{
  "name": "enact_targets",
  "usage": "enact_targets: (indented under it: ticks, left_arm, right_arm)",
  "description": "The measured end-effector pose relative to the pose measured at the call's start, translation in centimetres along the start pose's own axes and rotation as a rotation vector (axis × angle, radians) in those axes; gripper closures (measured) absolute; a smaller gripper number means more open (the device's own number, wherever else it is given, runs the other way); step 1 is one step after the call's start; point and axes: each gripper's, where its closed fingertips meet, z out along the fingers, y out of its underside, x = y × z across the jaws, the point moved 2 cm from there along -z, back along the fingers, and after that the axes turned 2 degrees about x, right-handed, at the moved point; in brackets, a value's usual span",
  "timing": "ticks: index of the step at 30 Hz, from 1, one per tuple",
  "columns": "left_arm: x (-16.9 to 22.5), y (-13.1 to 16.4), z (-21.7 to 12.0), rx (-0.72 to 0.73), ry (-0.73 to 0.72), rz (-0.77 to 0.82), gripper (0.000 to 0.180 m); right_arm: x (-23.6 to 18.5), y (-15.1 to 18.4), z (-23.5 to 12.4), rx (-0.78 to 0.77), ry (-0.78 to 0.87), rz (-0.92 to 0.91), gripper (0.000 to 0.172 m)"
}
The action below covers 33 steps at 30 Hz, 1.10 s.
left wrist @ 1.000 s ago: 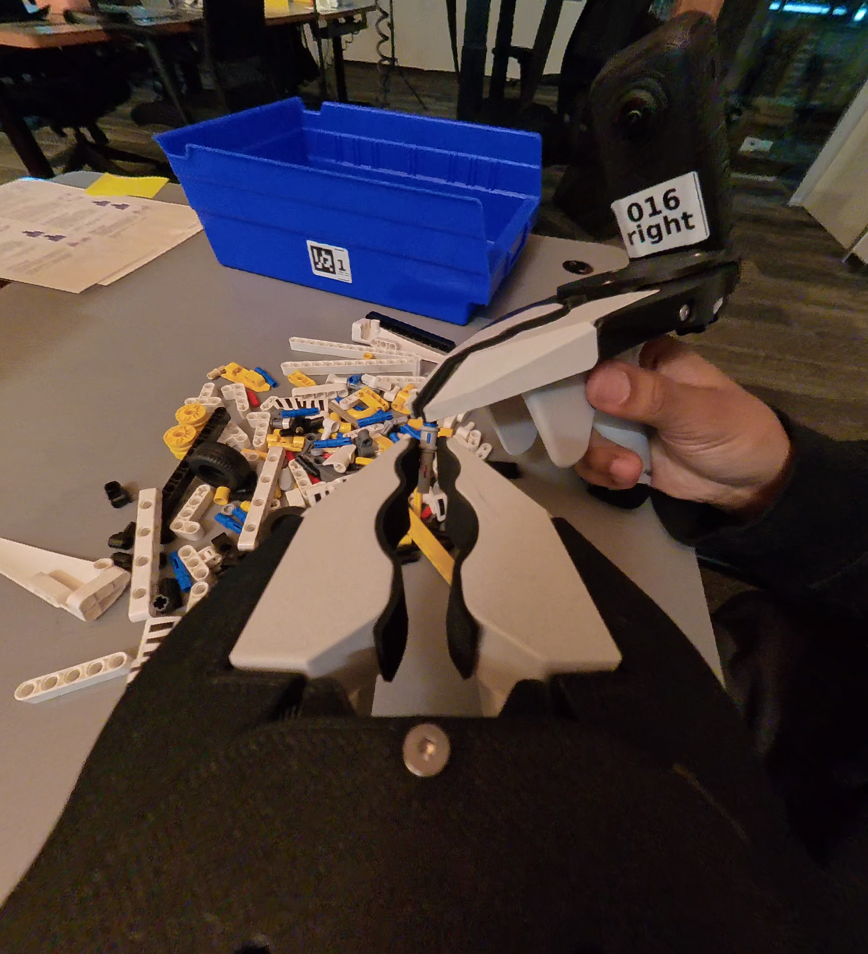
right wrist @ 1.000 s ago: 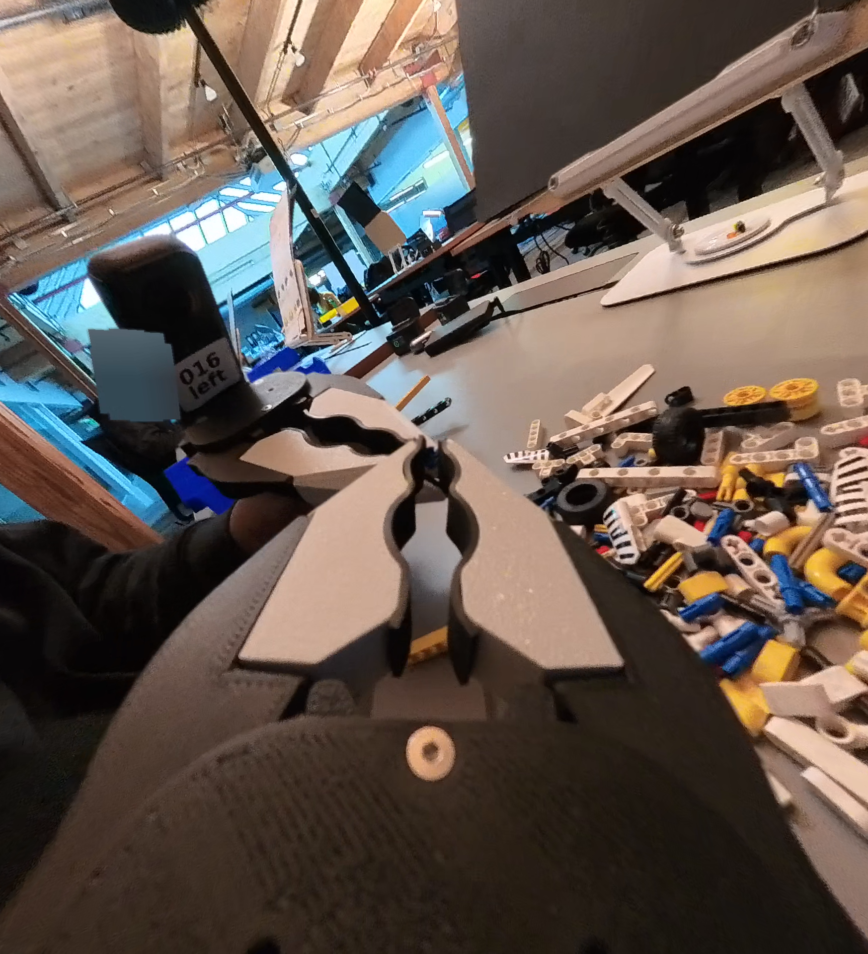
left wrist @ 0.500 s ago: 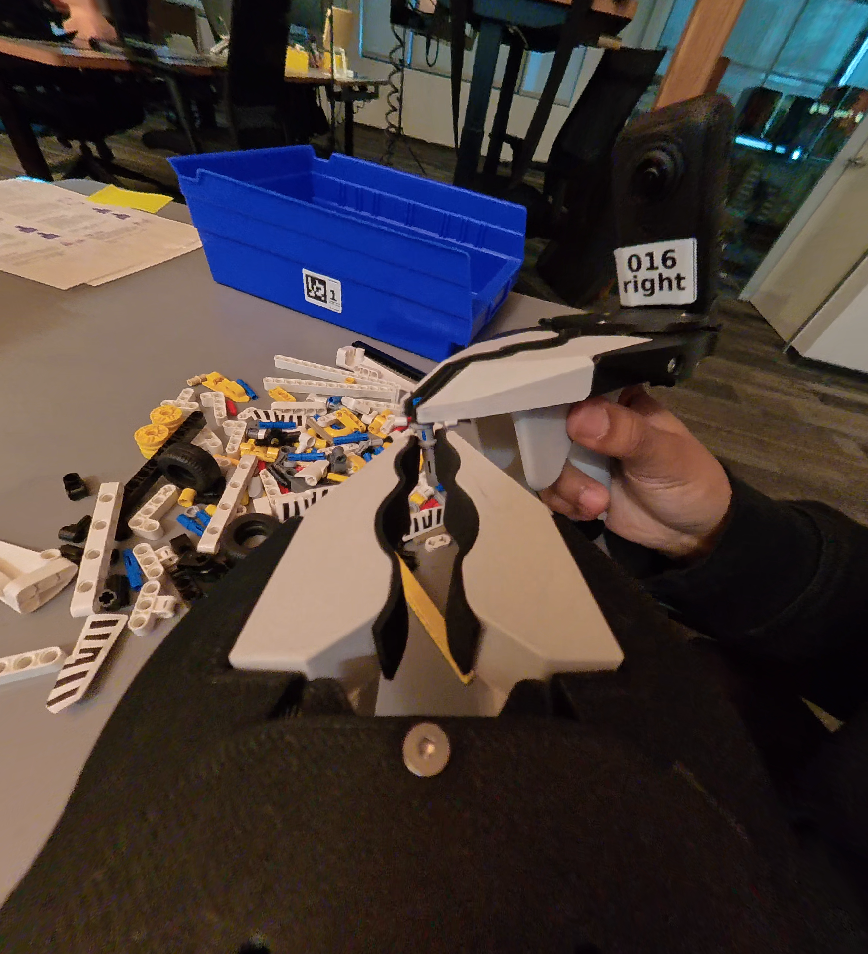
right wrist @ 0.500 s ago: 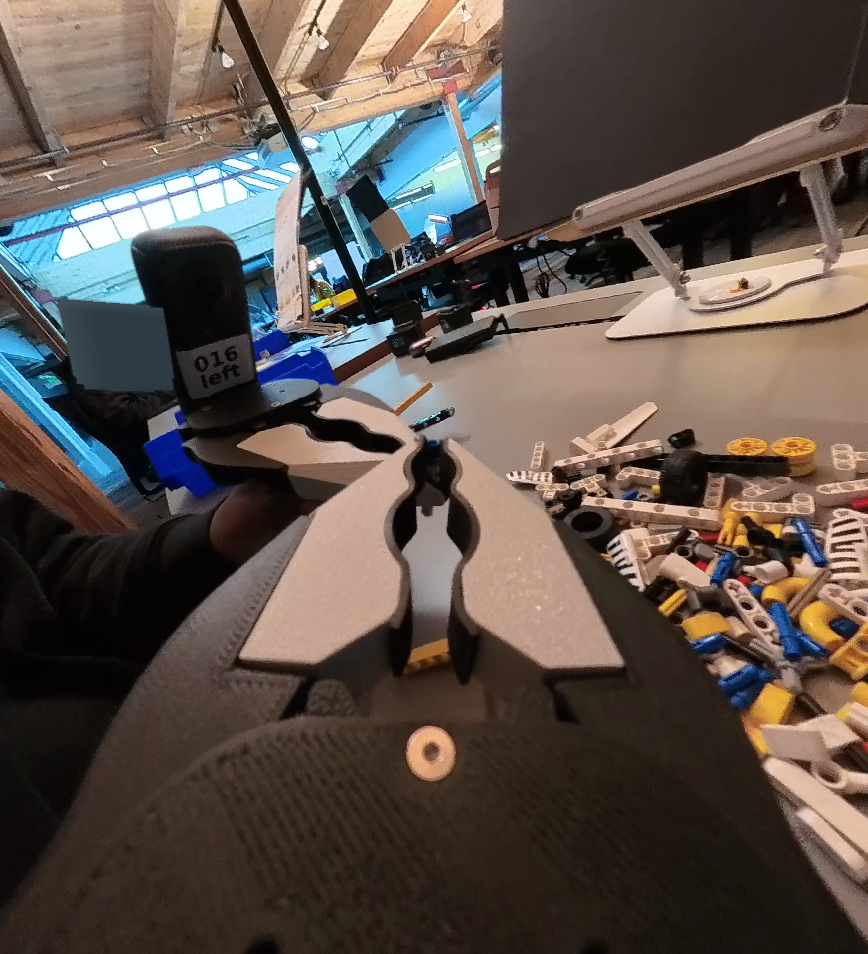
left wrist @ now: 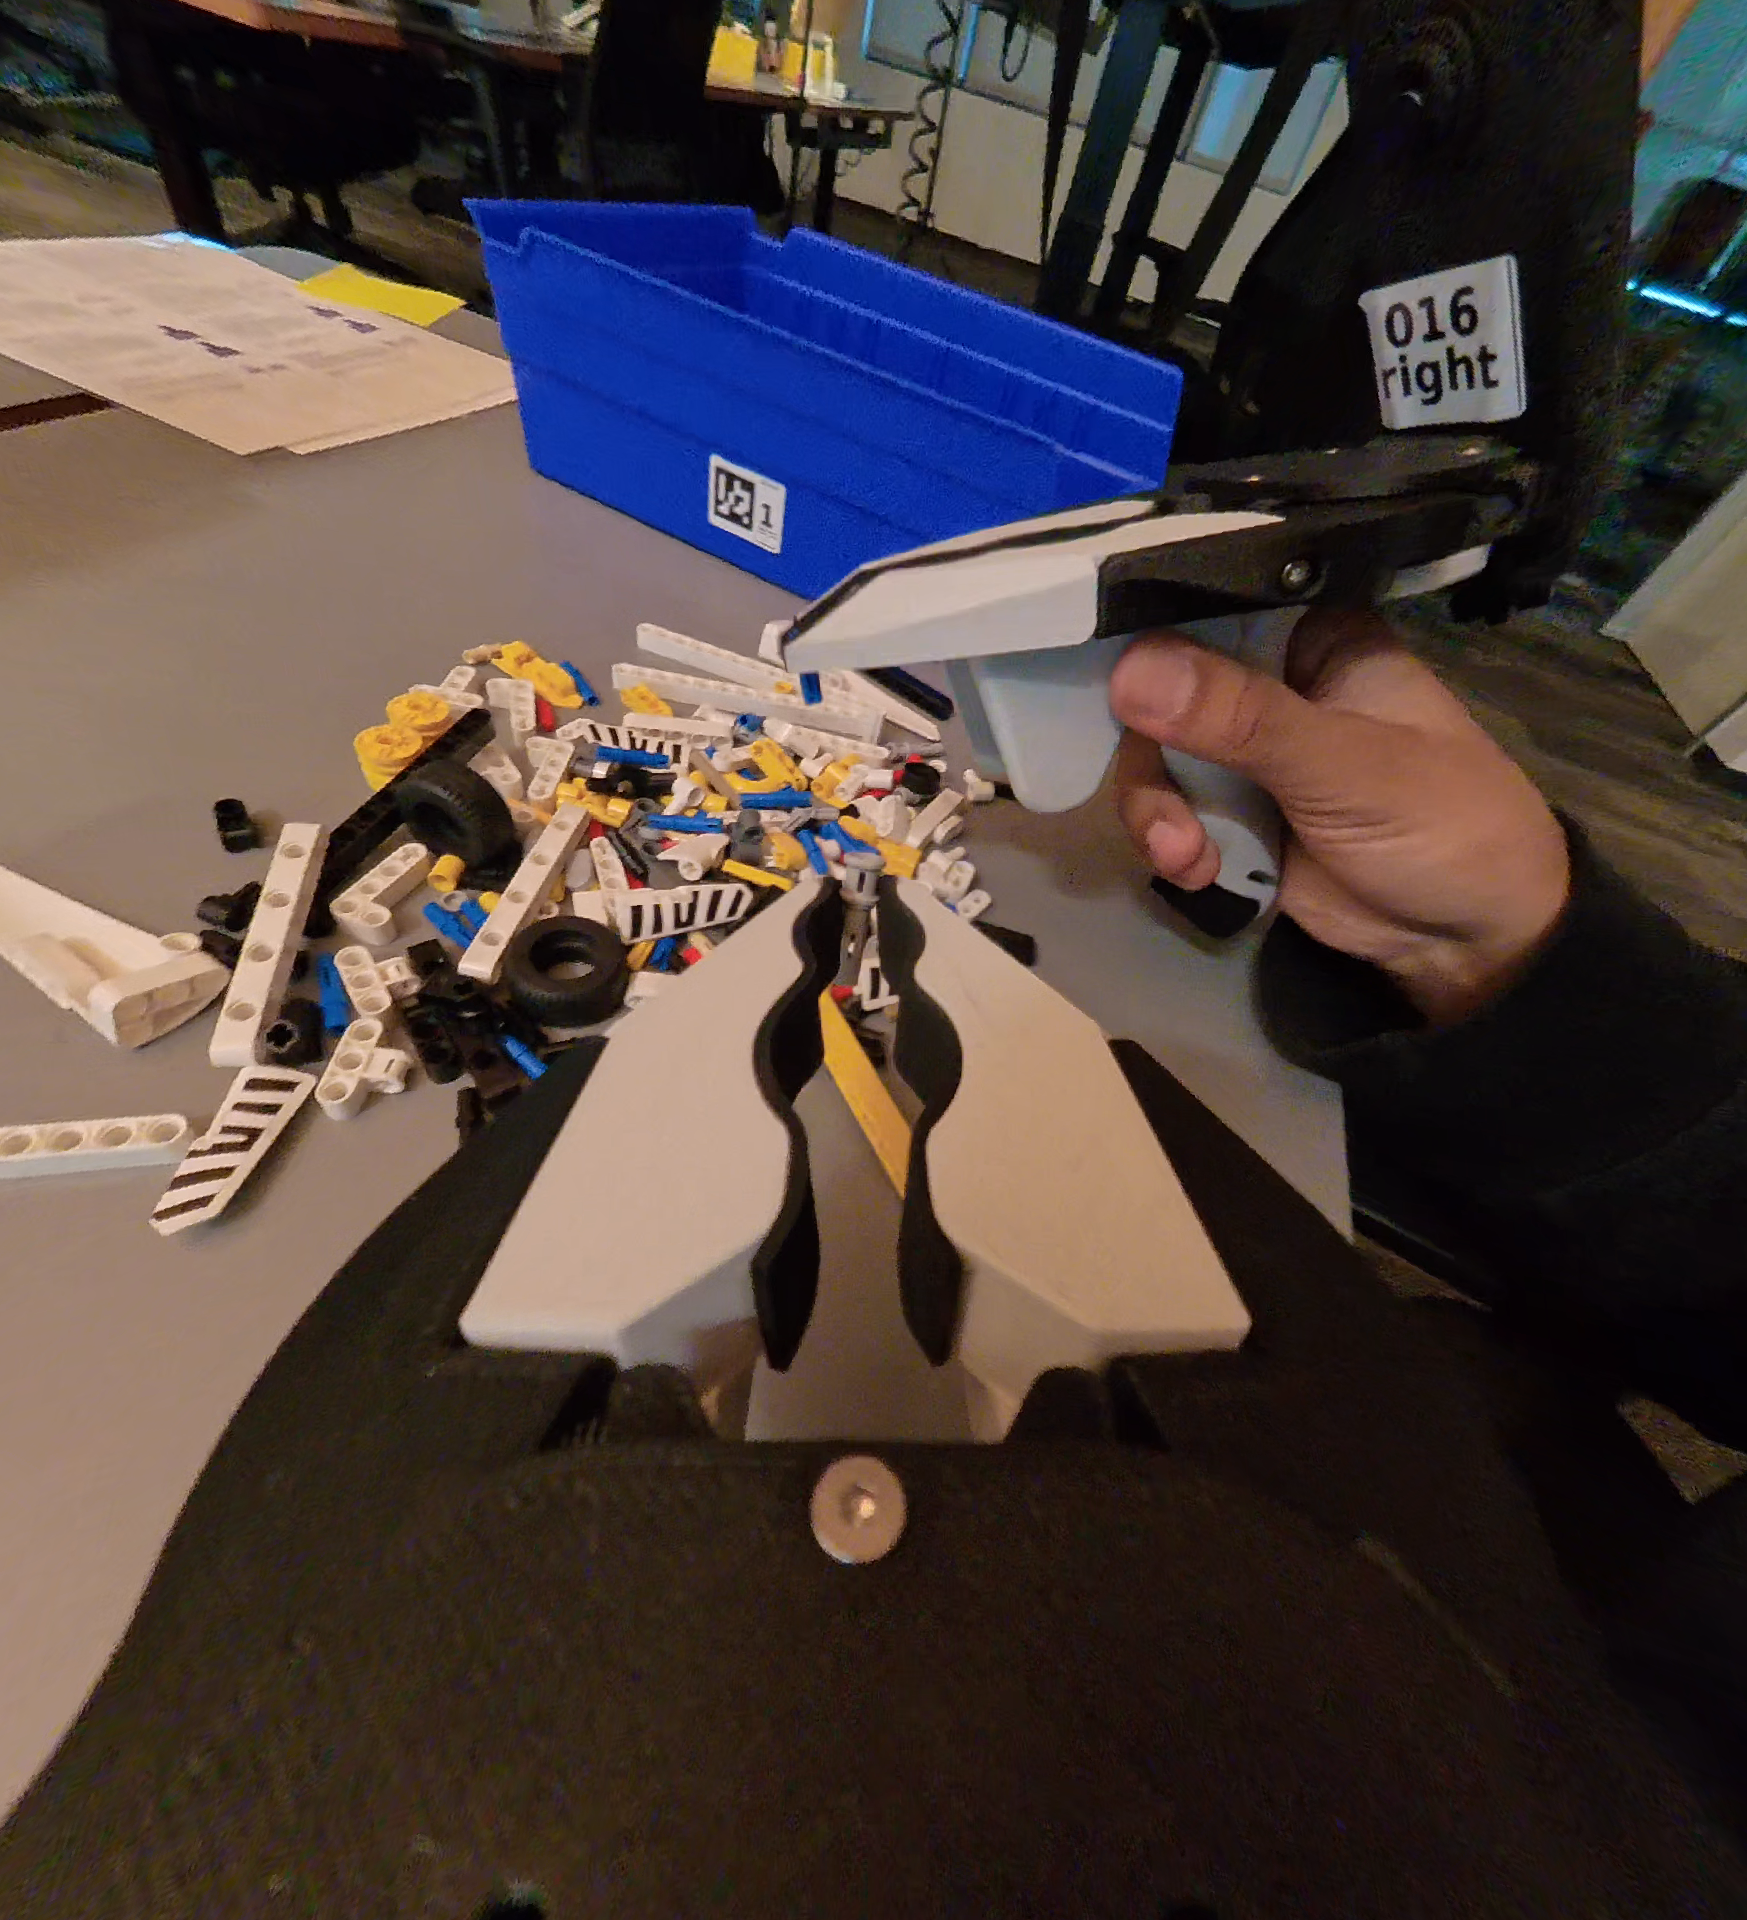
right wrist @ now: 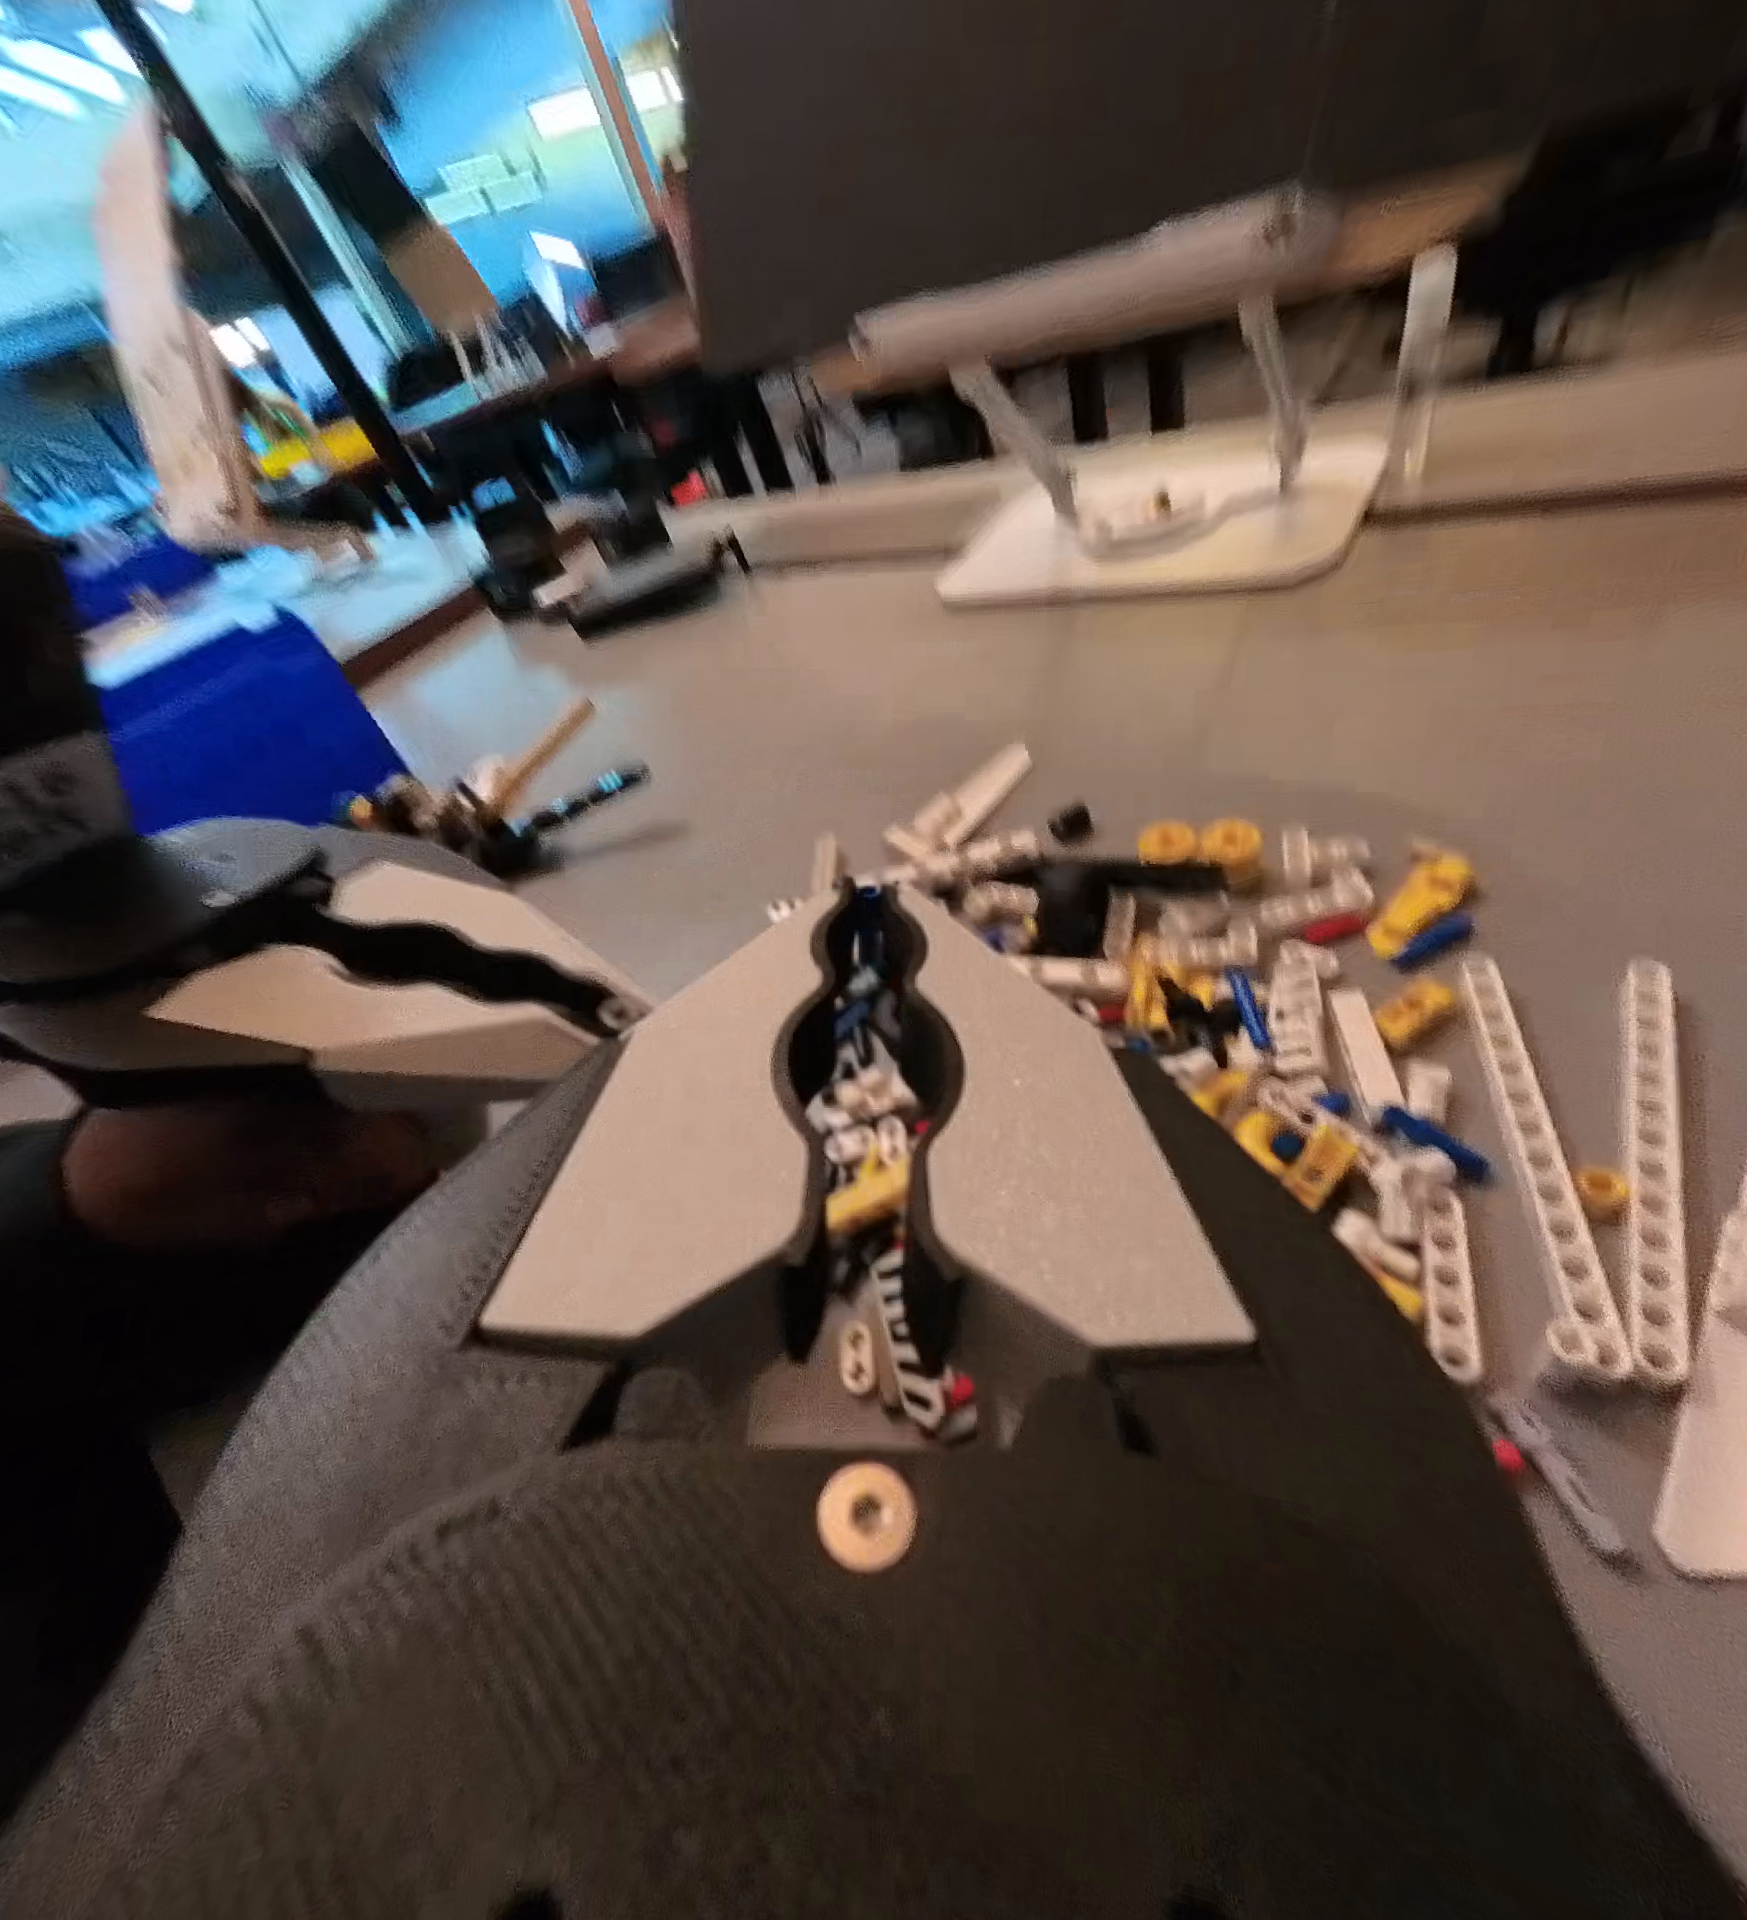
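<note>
My left gripper [left wrist: 856, 902] is shut on a small grey pin [left wrist: 856, 883] that sticks out past its fingertips, held above the near edge of a pile of small building pieces [left wrist: 640, 800] on the grey table [left wrist: 121, 644]. My right gripper [right wrist: 869, 906] is shut on a small blue pin [right wrist: 867, 920]. In the left wrist view the right gripper [left wrist: 796, 636] hovers above the far right of the pile, with the blue pin just under its tip. The left gripper also shows in the right wrist view [right wrist: 614, 1010], low at the left. The right wrist view is blurred.
A blue bin [left wrist: 827, 384] stands behind the pile, with papers [left wrist: 204, 332] to its left. A white wing panel [left wrist: 69, 935], white beams [left wrist: 266, 935] and black tyres [left wrist: 568, 961] lie at the pile's left. A monitor stand [right wrist: 1160, 540] stands far across the table. My right fingertips sit around 6 centimeters from my left ones.
The two grippers' tips were together at the grey pin; now the right gripper has drawn away up and back with its blue pin. The left gripper still holds the grey pin.
</note>
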Motion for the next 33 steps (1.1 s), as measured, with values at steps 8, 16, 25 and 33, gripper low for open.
enact_targets:
  ticks: [8,16,25,33]
  left_arm:
    - [-1.8,0.8,0.4,-0.062,-0.062,0.009,0.177]
    - [-4.8,1.9,0.6,-0.169,-0.125,-0.047,0.177]
    - [-6.7,-1.8,-0.1,-0.026,-0.125,-0.115,0.144]
    - [-8.3,-5.4,-10.5,0.187,-0.247,-0.081,0.147]
  right_arm:
    - [3.5,2.1,0.0,-0.121,0.132,-0.002,0.148]
    - [4.0,-2.2,-5.2,0.371,0.202,-0.151,0.150]
    - [3.6,-2.1,-5.2,0.362,0.176,-0.176,0.153]
    - [3.6,-1.9,-4.9,0.337,0.213,-0.232,0.151]
